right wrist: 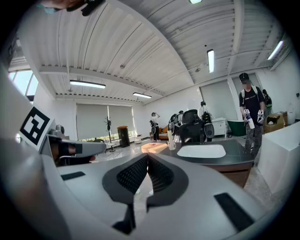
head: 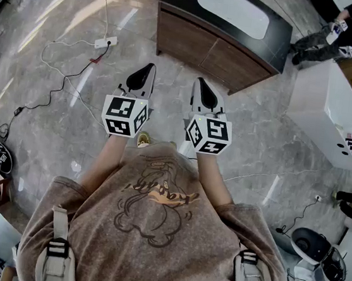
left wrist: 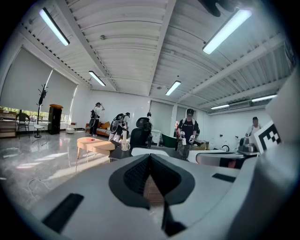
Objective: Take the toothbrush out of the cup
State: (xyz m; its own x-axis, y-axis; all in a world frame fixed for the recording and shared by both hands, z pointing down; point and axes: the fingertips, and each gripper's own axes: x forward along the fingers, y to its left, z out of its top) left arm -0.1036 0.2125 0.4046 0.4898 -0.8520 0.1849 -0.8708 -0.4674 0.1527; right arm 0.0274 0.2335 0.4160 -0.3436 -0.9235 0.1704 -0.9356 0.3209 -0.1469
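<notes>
Left tool (left wrist: 150, 156) and right tool (right wrist: 147, 155) are held side by side in front of the person's torso, above a grey marble floor (head: 82, 23), and are aimed almost level toward a dark vanity cabinet (head: 200, 47). In each tool's own view the two black ribbed pads are seen pressed together at the tips. Nothing is caught between them, so both tools are fully closed and empty.

The cup (right wrist: 171, 142) is set on the cabinet's dark worktop (right wrist: 236, 157), just beside the left end of the white basin (right wrist: 201, 151). The toothbrush (right wrist: 170, 134) is seen standing upright inside it as a thin pale stick; it is too small for finer detail to be made out.

In the right gripper view the cup appears a little above and to the right of the closed tips. In the left gripper view it appears above and to the left of the tips. From the head view the cup is found at the far left corner of the worktop, at the top edge of the picture, beyond both tools. A stretch of bare floor and the cabinet's wooden front lie between the tools and the cup. The cup and toothbrush are well apart from both tools and are touched by neither.

A white cable (head: 59, 52) and a power strip (head: 105, 42) are seen on the floor to the left.
</notes>
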